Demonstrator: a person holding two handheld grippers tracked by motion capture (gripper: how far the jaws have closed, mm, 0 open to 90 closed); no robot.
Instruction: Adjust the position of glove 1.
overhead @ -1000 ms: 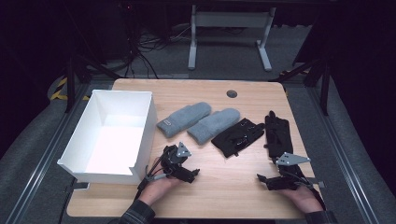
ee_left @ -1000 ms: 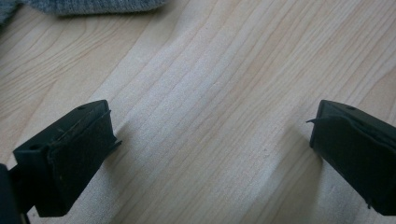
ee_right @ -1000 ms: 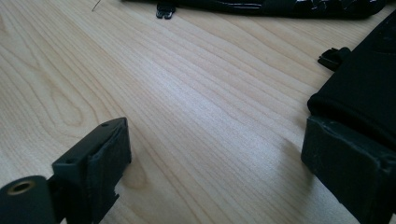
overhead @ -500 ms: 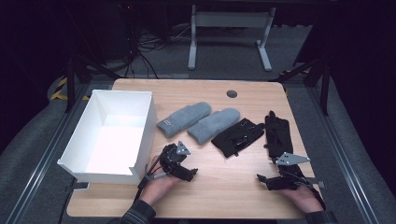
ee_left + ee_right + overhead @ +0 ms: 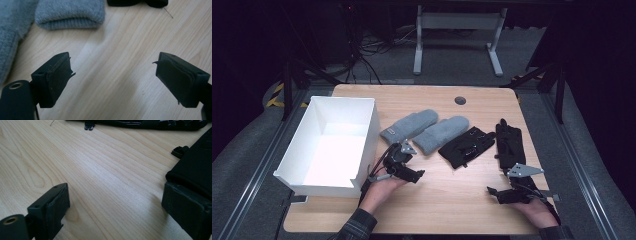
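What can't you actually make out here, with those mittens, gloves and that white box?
- White box: in the high view its near wall hides the floor just behind it.
- Grey mittens: cut off by the top and left edges of the left gripper view.
- Black gloves: high view, too dark and small to tell the fingers apart.
- Right gripper: whether its right jaw touches the glove beside it.

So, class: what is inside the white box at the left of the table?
The white box looks empty: bare white floor and walls. Its near wall hides the strip of floor just behind it.
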